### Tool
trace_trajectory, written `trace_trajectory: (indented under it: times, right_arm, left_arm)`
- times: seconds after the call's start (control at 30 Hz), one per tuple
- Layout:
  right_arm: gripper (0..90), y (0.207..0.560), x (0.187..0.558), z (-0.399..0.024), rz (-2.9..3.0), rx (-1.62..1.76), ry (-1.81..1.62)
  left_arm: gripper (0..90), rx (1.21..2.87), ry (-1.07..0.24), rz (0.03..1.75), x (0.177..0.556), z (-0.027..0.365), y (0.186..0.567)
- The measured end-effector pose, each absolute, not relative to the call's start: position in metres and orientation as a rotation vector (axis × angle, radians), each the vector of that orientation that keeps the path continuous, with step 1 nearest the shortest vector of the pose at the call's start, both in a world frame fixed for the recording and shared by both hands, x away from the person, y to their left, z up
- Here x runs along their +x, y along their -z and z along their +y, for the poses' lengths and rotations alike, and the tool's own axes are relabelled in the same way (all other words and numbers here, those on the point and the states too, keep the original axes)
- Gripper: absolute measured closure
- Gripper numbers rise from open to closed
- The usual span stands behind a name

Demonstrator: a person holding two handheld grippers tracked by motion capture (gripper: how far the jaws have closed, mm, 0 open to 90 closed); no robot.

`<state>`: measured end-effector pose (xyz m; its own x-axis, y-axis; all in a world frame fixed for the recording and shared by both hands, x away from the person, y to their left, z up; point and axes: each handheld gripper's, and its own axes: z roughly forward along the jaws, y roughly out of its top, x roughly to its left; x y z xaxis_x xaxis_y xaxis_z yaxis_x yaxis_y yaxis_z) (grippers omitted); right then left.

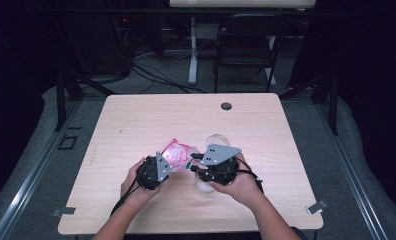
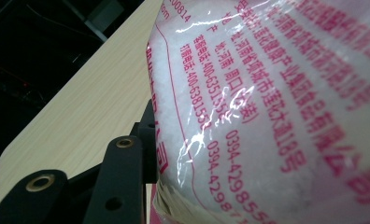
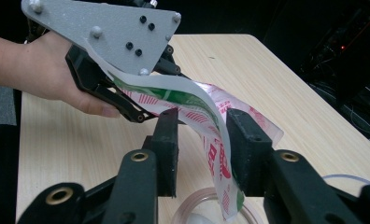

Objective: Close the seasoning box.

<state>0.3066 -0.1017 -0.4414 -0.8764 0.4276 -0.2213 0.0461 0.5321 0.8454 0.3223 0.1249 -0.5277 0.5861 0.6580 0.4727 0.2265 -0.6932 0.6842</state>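
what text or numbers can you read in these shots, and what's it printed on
"400-6351358", partly guessed: pink print on the clear bag, left gripper view.
"0394-4298", then cut off: same bag, lower down.
"00814": bag's top edge.
Pink Chinese lines on the bag: too blurred to quote.
Red marks on the bag's strip, right gripper view: unreadable.

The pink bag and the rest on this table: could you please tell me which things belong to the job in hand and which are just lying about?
In the job:
- pink printed bag, held by the left claw
- its top edge lies between the right claw jaws
- clear cup beneath the right claw

Lying about:
- black round cap at the table's far edge
- folding chair beyond
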Motion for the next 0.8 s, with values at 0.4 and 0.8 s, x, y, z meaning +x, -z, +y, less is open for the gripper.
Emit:
trace_trajectory:
  times: [0.4, 0.8]
  right_arm:
    - [83.4, 0.4416, 0.3063, -0.1028, 2.401, 0.404, -1.295]
    - [90.0, 0.4424, 0.3074, -0.1054, 2.433, 0.462, -1.345]
  left_arm:
    - [60.4, 2.226, -1.025, 0.679, 0.3194, 0.1218, 0.5275]
    - [60.4, 2.211, -1.054, 0.672, 0.3178, 0.1212, 0.5279]
